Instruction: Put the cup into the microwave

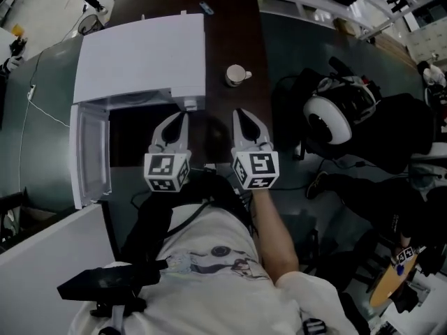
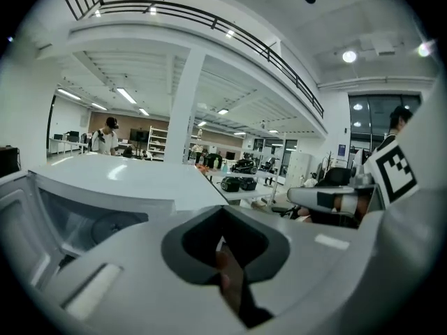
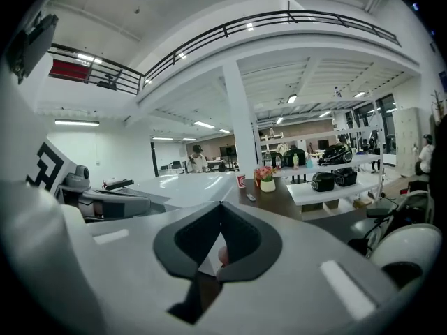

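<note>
The cup (image 1: 236, 75) stands on the dark table (image 1: 230, 26) just right of the white microwave (image 1: 143, 58), whose door (image 1: 91, 155) hangs open, apart from my left gripper (image 1: 180, 121) and right gripper (image 1: 241, 121), side by side, each with jaws seemingly closed on nothing.

White microwave (image 1: 140, 54), white cup (image 1: 236, 75), dark brown table (image 1: 234, 30)
</note>
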Demonstrator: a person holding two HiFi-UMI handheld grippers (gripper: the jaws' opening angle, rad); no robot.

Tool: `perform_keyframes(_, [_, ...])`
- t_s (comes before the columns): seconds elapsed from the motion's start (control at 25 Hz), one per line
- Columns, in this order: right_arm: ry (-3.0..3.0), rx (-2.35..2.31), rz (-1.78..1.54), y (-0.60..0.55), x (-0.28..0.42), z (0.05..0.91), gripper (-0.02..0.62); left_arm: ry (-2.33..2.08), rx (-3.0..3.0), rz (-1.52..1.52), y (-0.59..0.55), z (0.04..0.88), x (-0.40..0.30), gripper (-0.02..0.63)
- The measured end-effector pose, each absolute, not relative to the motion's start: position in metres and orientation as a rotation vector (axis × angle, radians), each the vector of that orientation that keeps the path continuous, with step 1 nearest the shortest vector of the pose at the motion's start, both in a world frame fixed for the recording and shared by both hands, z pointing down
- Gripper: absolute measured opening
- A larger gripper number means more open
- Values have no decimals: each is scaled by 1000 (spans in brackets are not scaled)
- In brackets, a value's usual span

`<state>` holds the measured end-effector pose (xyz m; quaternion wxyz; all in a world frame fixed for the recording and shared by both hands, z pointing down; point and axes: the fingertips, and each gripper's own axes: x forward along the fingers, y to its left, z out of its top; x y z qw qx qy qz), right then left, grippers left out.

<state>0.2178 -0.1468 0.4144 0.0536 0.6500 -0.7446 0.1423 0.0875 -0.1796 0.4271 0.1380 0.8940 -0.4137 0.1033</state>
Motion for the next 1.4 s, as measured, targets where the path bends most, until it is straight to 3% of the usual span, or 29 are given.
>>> perform_keyframes(0.84, [-2096,1843,643,-195,284,538,3,-978,2497,572,-178,536,168,-1])
perform_keyframes(1.4, [-1993,1845,681,-244,339,603,52,-891,2476,637,-165,562,197,0])
